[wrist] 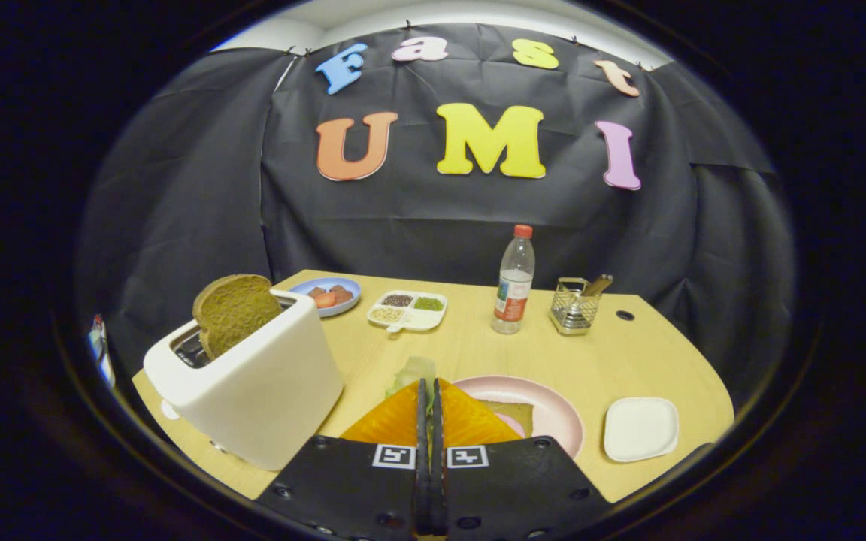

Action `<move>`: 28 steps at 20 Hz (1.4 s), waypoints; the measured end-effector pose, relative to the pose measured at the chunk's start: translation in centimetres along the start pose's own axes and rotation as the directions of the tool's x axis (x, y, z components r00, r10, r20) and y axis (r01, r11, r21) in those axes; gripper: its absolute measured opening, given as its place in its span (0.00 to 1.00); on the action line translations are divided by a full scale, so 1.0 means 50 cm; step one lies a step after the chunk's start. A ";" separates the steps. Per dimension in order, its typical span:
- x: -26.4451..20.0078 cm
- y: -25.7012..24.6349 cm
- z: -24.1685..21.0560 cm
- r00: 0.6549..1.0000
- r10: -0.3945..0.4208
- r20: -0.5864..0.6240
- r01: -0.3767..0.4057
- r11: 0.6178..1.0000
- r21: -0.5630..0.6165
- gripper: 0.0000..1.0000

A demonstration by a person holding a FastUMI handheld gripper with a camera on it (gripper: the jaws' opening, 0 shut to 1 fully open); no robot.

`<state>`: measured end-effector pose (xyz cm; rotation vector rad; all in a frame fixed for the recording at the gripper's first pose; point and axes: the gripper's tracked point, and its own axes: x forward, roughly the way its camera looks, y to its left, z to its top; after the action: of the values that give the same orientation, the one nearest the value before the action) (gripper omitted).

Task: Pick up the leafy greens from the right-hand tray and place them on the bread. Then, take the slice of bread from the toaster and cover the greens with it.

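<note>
My gripper point(429, 387) is shut on the pale leafy greens point(412, 372), which stick out past the fingertips to the left. Just right of the fingers lies a pink plate point(553, 398) with a slice of bread point(519, 413) on it, partly hidden by the fingers. The held greens hang above the table just left of that plate. The white right-hand tray point(640, 428) sits further right with nothing on it. To the left stands a white toaster point(252, 376) with a brown slice of bread point(234, 309) poking up out of its slot.
Beyond the plate stand a water bottle point(514, 282) and a wire holder with utensils point(574, 304). A blue plate of food point(328, 294) and a white divided dish of grains point(407, 309) sit at the back of the wooden table point(628, 361).
</note>
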<state>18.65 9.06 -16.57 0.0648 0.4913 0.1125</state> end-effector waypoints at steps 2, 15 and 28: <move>0.032 -0.028 -0.009 1.000 -0.009 -0.020 0.010 1.000 0.026 0.01; 0.151 -0.138 -0.051 0.993 -0.031 -0.118 0.043 0.994 0.104 0.04; -0.002 -0.124 0.022 0.995 -0.083 0.061 0.074 0.989 0.127 0.96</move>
<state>19.67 2.86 -16.10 0.1711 0.4341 0.0023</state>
